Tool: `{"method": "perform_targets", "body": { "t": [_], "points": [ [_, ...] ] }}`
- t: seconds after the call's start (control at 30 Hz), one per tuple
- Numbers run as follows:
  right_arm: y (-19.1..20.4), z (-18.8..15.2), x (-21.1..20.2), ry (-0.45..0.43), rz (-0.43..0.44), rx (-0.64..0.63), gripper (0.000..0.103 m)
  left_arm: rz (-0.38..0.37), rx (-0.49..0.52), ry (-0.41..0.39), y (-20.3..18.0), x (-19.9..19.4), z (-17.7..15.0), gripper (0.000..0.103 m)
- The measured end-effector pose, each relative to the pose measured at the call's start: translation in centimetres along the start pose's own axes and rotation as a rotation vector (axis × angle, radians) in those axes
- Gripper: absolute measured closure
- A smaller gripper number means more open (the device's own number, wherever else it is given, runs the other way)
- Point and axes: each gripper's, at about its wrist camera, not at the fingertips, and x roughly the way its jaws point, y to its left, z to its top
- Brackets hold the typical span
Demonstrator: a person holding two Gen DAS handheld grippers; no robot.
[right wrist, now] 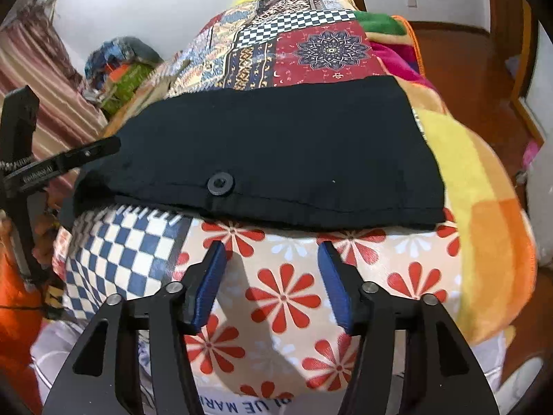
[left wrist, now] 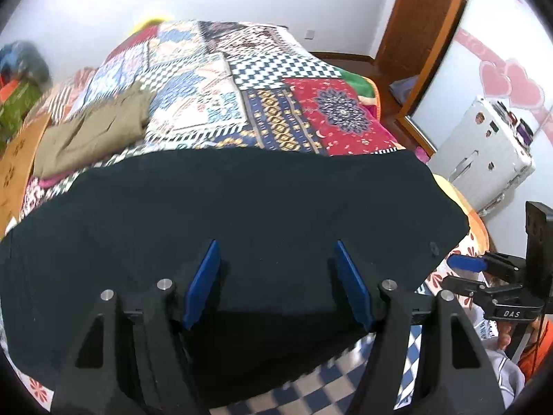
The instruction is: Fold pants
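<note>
Black pants [left wrist: 242, 207] lie flat across the near end of a patchwork bedspread [left wrist: 276, 110]. In the right wrist view the pants [right wrist: 276, 148] show their waistband edge with a black button [right wrist: 220, 182]. My left gripper [left wrist: 278, 247] is open and empty, its blue pads over the black cloth. My right gripper [right wrist: 271, 247] is open and empty, just short of the waistband, over a red-flower patch. The right gripper also shows at the right edge of the left wrist view [left wrist: 484, 276]. The left gripper shows at the left of the right wrist view [right wrist: 86, 154].
Folded khaki pants [left wrist: 93, 135] lie on the bed's far left. A pile of bags [left wrist: 20, 83] sits beyond them. A white suitcase [left wrist: 490, 148] and a wooden door frame [left wrist: 425, 34] stand to the right. An orange and yellow blanket [right wrist: 484, 207] hangs off the bed's right edge.
</note>
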Motion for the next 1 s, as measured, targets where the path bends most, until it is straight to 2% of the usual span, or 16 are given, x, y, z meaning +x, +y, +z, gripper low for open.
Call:
{"method": "perform_targets", "body": {
  "t": [0.13, 0.2, 0.43, 0.63, 0.87, 1.0],
  "points": [
    [-0.2, 0.4, 0.2, -0.013, 0.033, 0.031, 0.044, -0.017, 0.032, 0.015, -1.9, 1.2, 0.8, 0.035],
    [-0.3, 0.5, 0.3, -0.02, 0.065, 0.051, 0.036, -0.02, 0.047, 0.018, -2.6, 1.7, 1.1, 0.035],
    [-1.9, 0.9, -0.7, -0.095, 0.118, 0.152, 0.035, -0.026, 0.058, 0.039, -3.6, 2.9, 1.4, 0.035],
    [-3.1, 2.3, -1.4, -0.154, 0.105, 0.193, 0.035, -0.024, 0.049, 0.088, -3.6, 4.7, 1.0, 0.035],
    [-3.4, 3.6, 0.4, -0.156, 0.08, 0.22, 0.036, -0.013, 0.057, 0.082, -3.6, 5.1, 0.9, 0.035],
    [-3.6, 3.0, 0.1, -0.153, 0.075, 0.238, 0.036, -0.01, 0.062, 0.079, -3.7, 5.2, 0.8, 0.035]
  ]
}}
